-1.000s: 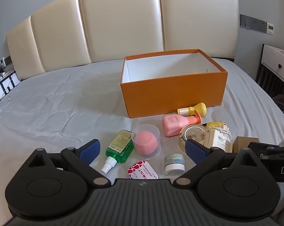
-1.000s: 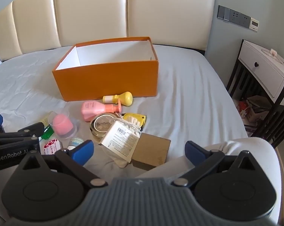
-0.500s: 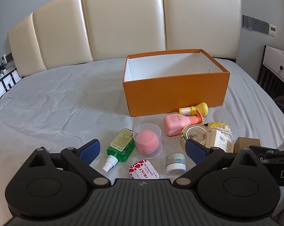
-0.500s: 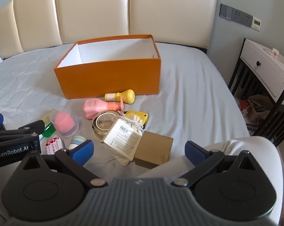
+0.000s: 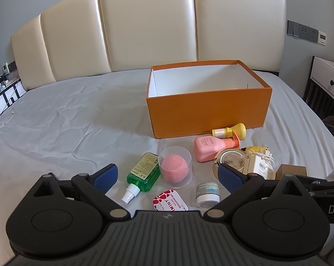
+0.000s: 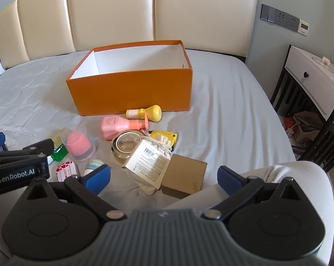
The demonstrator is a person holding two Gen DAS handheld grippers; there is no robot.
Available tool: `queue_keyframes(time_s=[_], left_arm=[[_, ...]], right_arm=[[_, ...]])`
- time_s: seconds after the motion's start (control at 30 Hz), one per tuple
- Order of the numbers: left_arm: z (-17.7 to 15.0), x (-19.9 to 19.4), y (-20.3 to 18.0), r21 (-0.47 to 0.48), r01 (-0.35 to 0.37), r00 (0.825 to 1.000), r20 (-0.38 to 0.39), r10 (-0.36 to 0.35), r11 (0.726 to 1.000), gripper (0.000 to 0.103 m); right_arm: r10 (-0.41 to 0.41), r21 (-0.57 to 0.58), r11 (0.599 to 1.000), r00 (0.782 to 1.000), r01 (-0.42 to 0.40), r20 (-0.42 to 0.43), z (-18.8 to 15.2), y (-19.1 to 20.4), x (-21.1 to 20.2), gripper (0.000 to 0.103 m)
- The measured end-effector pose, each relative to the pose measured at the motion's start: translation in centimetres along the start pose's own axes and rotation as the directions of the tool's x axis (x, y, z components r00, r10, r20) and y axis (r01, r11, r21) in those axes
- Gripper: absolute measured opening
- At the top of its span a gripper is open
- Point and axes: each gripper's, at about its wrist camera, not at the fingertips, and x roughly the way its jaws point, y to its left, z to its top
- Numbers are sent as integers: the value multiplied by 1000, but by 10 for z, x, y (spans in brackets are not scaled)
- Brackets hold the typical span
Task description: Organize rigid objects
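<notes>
An open orange box (image 5: 209, 113) (image 6: 131, 95) with a white, empty-looking inside stands on the bed. In front of it lie a yellow bottle (image 5: 230, 131), a pink pump bottle (image 5: 211, 145), a round gold compact (image 5: 230, 158), a clear cup holding a pink ball (image 5: 175, 168), a green spray bottle (image 5: 142, 173), a mint tin (image 5: 169, 203), a small jar (image 5: 208, 194), a white labelled pouch (image 6: 148, 160) and a brown cardboard box (image 6: 184, 176). My left gripper (image 5: 168, 175) is open and empty above the near items. My right gripper (image 6: 164, 176) is open and empty near the brown box.
The bed's grey sheet (image 5: 67, 122) spreads left of the box. A cream padded headboard (image 5: 144, 28) stands behind. A white nightstand (image 6: 315, 79) with clutter under it stands right of the bed. A white cloth-covered bulge (image 6: 299, 170) lies under my right gripper.
Both grippers have lifted and drawn back slightly, so the items sit a little lower and closer in view. Nothing was grasped or moved.
</notes>
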Motion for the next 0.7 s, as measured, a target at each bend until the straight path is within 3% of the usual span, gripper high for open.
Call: queue_keyframes(time_s=[0.7], left_arm=[[-1, 0, 3, -13, -3, 1000, -9, 2, 1000, 103]], right_arm=[[5, 3, 1000, 1000, -4, -14, 0, 3, 1, 101]])
